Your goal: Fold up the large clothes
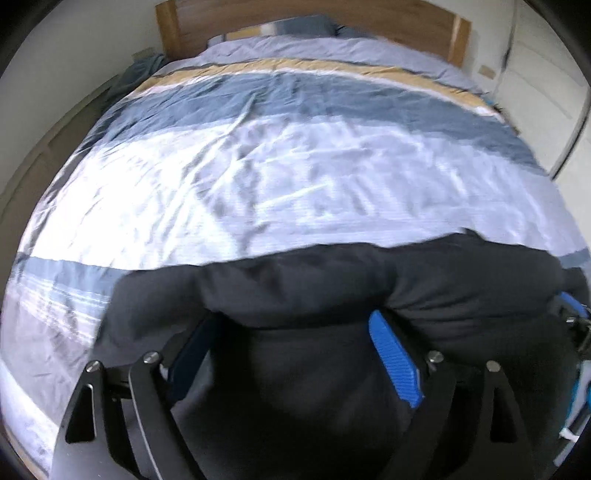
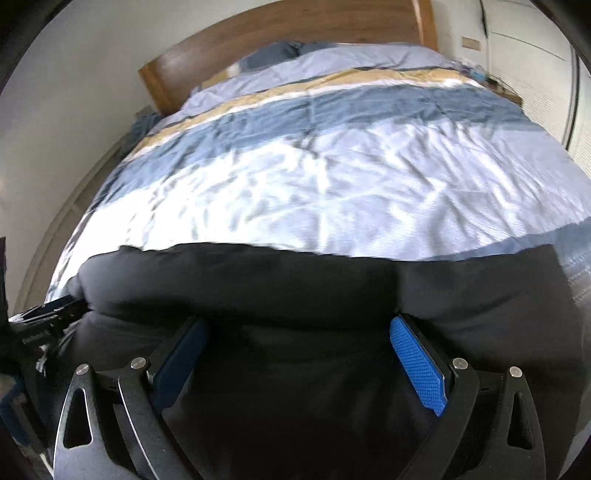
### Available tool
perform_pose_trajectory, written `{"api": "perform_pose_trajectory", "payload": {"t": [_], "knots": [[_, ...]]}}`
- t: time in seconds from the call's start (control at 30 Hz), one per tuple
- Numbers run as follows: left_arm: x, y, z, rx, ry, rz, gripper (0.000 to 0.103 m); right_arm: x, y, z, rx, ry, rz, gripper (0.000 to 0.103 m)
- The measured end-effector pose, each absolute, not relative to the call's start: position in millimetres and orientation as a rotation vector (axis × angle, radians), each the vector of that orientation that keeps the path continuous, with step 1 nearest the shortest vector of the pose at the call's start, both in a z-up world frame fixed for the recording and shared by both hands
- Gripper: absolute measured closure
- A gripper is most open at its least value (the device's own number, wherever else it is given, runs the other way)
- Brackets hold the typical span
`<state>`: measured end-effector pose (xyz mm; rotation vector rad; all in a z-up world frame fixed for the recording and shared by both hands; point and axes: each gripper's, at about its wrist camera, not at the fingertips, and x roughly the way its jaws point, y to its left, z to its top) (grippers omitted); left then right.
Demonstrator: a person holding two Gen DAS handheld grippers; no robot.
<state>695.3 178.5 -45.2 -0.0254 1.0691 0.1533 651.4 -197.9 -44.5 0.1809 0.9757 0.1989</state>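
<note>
Two grippers, the left gripper (image 1: 295,350) and right gripper (image 2: 297,354), stand wide-jawed, gripping nothing, over the black padded garment (image 1: 332,280) bunched along the bed's (image 1: 258,177) near edge, seemingly between folds; next, each must close on an edge.

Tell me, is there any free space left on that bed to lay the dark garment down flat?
Yes. The striped duvet lies bare from the black garment's far edge up to the wooden headboard. It is crowded only at the near edge, where the garment bunches between the left gripper and right gripper.
</note>
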Motion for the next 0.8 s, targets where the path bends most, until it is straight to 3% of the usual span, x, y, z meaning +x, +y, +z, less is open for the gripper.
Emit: {"api": "perform_pose_trajectory", "payload": {"t": [0.2, 0.5, 0.8], "knots": [[693.8, 206.2, -50.0, 0.160, 1.114, 0.390, 0.015, 652.9, -228.0, -46.3, 0.136, 1.014, 0.046, 0.006], [600.3, 190.8, -10.1, -0.142, 0.934, 0.064, 0.015, 574.1, -195.3, 2.7, 0.169, 0.813, 0.258, 0.006], [552.7, 186.4, -40.5, -0.077, 0.921, 0.073, 0.015, 530.4, -171.3, -38.9, 0.052, 0.827, 0.362, 0.006]]}}
